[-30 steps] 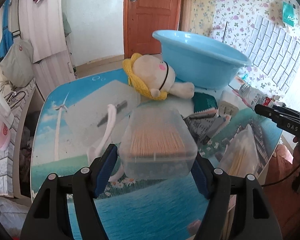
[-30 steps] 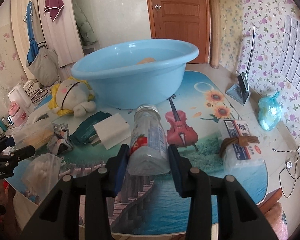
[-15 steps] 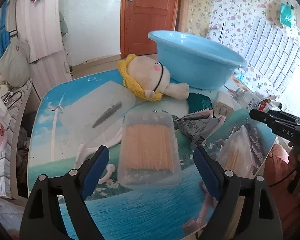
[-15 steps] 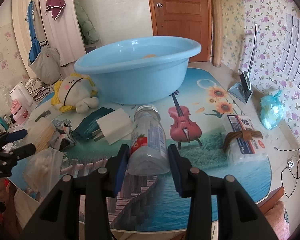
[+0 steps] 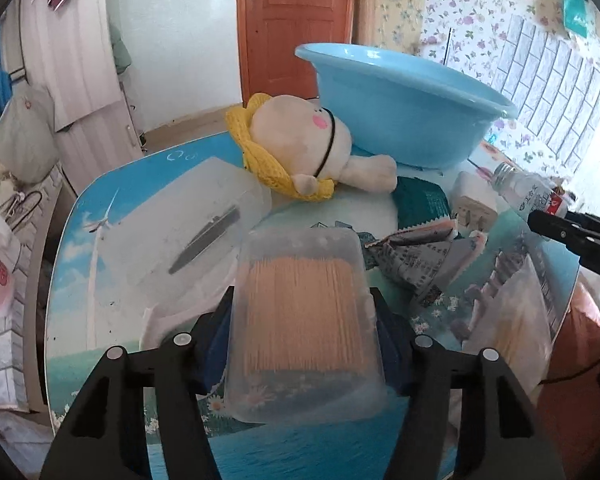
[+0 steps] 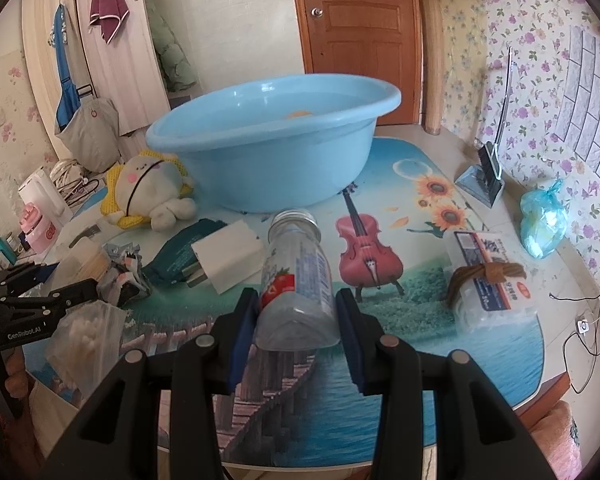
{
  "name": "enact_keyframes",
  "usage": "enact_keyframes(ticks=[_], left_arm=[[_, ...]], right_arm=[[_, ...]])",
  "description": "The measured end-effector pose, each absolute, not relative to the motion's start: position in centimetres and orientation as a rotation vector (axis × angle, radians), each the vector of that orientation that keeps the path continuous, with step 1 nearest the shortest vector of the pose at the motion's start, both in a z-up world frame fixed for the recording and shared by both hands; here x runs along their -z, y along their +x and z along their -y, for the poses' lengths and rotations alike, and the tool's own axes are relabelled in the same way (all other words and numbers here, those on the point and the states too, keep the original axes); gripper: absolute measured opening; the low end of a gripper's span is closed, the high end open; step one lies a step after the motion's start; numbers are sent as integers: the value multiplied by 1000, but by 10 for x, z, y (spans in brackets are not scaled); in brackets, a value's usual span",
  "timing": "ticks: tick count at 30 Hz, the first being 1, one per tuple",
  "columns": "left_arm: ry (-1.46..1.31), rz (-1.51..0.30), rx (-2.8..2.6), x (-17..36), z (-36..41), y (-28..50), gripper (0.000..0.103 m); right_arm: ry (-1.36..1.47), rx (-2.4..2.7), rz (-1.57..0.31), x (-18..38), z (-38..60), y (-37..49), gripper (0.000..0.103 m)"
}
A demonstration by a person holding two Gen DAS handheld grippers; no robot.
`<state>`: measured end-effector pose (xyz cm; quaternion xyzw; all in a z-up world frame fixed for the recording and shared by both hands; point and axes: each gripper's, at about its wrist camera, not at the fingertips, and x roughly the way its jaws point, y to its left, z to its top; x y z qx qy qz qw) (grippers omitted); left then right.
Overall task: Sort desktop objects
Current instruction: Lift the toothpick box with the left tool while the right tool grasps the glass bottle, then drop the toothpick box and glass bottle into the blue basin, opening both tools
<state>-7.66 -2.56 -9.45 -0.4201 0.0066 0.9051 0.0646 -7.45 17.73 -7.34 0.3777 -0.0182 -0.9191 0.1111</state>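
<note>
My left gripper (image 5: 300,320) is shut on a clear plastic box of toothpicks (image 5: 300,280), its blue pads pressing both long sides just above the table. The right gripper (image 6: 296,300) is shut on a clear bottle (image 6: 296,264) with a red-and-blue label, neck pointing away towards the blue basin (image 6: 268,160). A cream plush toy in a yellow hat (image 5: 300,144) lies against the basin (image 5: 400,120). In the left wrist view the right gripper (image 5: 572,232) and its bottle (image 5: 528,192) show at the far right.
Between the grippers lie a white charger (image 6: 224,260), a teal packet (image 6: 180,252), a crumpled wrapper (image 6: 120,276) and a bag of cotton swabs (image 6: 88,328). A labelled clear tub (image 6: 492,280) and blue bag (image 6: 544,220) sit right. A clear lid (image 5: 196,232) lies left.
Half a second ago the left gripper stood open with the toothpick box lying on the table; now it has shut on the box again. The right gripper keeps hold of the bottle, nearly still.
</note>
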Motion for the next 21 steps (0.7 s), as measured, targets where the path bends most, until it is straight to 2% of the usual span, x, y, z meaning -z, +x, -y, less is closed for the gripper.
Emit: enact_keyframes(ticks=[21], left_arm=[[-1078,71,-2792,21,26,-69,61]], right_arm=[[902,2766,152,15,-198,-57,39]])
